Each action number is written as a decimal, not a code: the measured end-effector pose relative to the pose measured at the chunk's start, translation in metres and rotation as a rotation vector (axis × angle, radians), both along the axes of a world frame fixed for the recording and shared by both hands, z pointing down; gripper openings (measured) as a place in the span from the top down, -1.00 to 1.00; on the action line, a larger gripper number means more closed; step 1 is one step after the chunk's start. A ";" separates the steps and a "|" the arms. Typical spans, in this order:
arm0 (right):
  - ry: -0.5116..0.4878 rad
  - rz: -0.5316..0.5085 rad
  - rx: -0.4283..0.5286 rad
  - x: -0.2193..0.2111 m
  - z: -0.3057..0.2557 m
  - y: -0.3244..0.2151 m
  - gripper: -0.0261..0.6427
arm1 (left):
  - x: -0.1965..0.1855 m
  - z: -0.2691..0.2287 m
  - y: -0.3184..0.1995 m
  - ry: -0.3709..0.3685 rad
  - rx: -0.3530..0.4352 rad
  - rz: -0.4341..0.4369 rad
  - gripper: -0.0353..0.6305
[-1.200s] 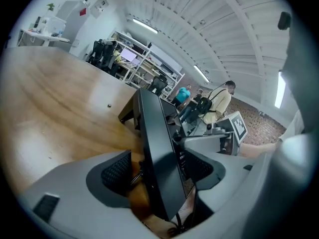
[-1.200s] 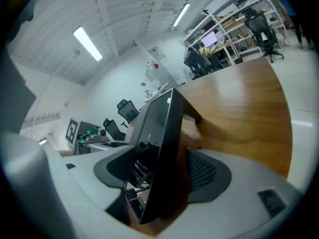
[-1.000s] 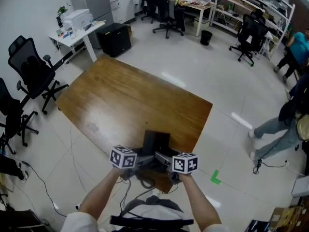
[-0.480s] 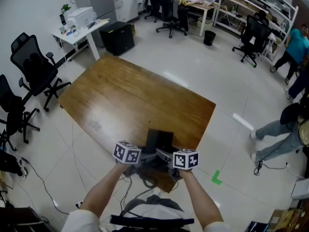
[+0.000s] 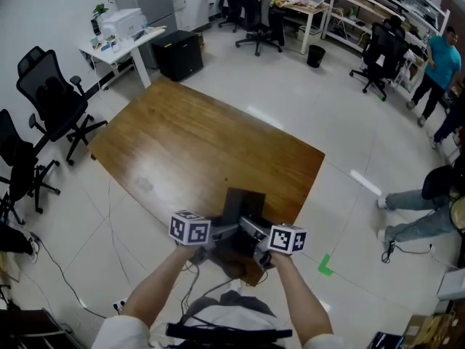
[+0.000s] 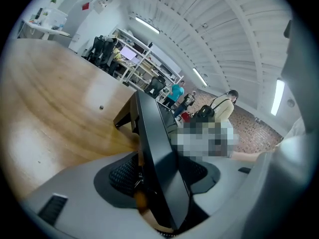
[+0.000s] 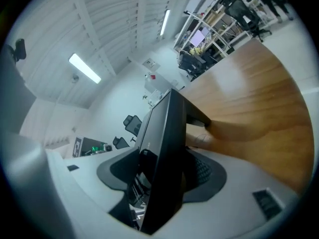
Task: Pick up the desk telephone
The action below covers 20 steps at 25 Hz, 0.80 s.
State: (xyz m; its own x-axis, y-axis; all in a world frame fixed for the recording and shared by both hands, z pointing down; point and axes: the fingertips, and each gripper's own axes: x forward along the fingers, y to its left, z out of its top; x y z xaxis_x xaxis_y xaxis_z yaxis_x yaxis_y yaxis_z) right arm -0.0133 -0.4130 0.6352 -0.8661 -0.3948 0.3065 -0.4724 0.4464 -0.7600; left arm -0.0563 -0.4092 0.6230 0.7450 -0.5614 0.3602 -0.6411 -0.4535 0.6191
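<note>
The black desk telephone [image 5: 243, 203] stands at the near edge of the wooden table [image 5: 196, 144]. In the left gripper view the telephone [image 6: 154, 148] runs edge-on between the jaws of my left gripper [image 6: 159, 185]. A sliver of table still shows beside one pad. The right gripper view shows the telephone [image 7: 167, 143] edge-on inside my right gripper [image 7: 164, 180]. Both pairs of jaws are closing with the telephone between them. In the head view the left gripper [image 5: 220, 233] and right gripper [image 5: 253, 231] flank its near end from either side.
A cable [image 5: 218, 269] hangs off the table's near edge below the grippers. Office chairs [image 5: 51, 93] stand to the left, with a white desk [image 5: 116, 46] and a black cabinet [image 5: 178, 53] behind. People [image 5: 429, 195] are on the floor at right.
Both grippers have stayed at the telephone's near end. The right gripper's marker cube has rolled and shifted slightly right. Both cubes sit a little closer around the telephone.
</note>
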 end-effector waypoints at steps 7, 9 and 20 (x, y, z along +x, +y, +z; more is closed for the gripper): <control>-0.040 0.004 0.029 -0.005 -0.016 0.004 0.14 | -0.008 -0.016 0.007 0.033 0.040 -0.045 0.16; -0.051 0.007 0.051 -0.005 -0.024 0.004 0.15 | -0.009 -0.023 0.009 0.033 0.066 -0.056 0.16; -0.106 0.015 0.213 -0.015 -0.100 0.023 0.16 | -0.022 -0.106 0.034 0.042 0.272 -0.100 0.16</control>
